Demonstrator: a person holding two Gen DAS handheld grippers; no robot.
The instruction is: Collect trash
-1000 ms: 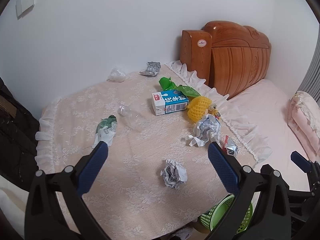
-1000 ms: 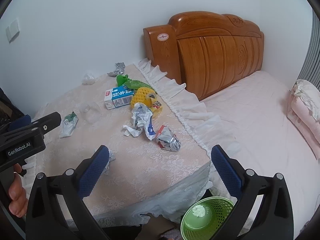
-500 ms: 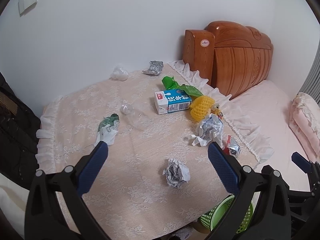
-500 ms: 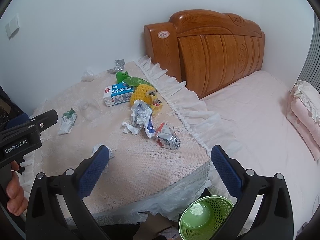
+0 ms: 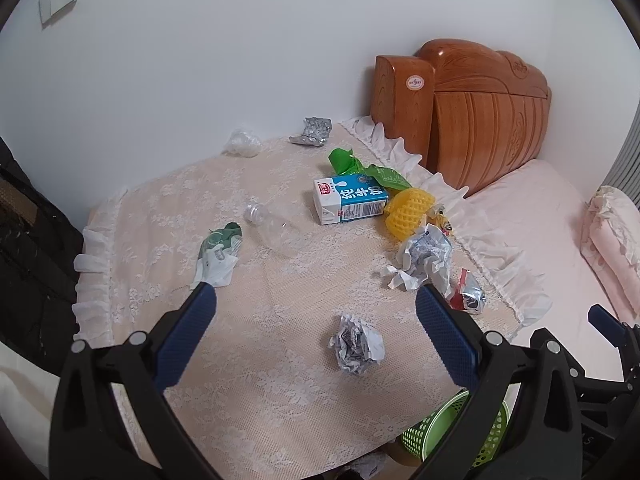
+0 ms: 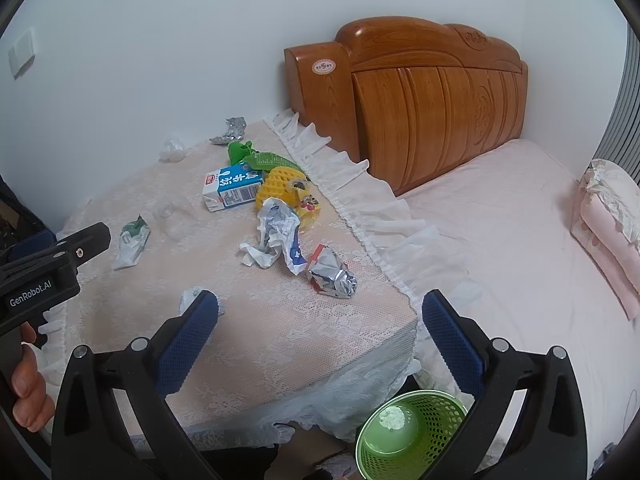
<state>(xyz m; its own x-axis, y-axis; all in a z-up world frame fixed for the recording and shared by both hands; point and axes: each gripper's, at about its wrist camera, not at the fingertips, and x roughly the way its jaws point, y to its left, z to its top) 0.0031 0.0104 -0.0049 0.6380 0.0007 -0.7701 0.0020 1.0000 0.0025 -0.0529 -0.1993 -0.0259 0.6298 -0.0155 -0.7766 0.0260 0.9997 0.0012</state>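
Note:
Trash lies scattered on a lace-covered table (image 5: 256,360). A crumpled paper ball (image 5: 356,345) sits nearest, between and just past my open left gripper (image 5: 314,300). Further off lie a blue milk carton (image 5: 350,199), yellow foam net (image 5: 408,210), crumpled white wrapper (image 5: 424,256), red-and-silver foil packet (image 5: 466,294), clear bottle (image 5: 272,224) and green-white wrapper (image 5: 218,254). My right gripper (image 6: 320,308) hangs open over the table's near corner, the foil packet (image 6: 332,274) just beyond it. A green mesh bin (image 6: 408,434) stands on the floor below the table's corner.
A foil scrap (image 5: 314,132) and a clear plastic wad (image 5: 242,144) lie at the table's far edge by the white wall. A wooden headboard (image 6: 424,96) and a pink bed (image 6: 520,264) fill the right. A hand (image 6: 28,392) holds the left gripper's handle. Dark fabric (image 5: 28,240) hangs at left.
Both views have shifted slightly: the table's trash sits a little further off and higher in frame. Both grippers stay open and nothing on the table has moved.

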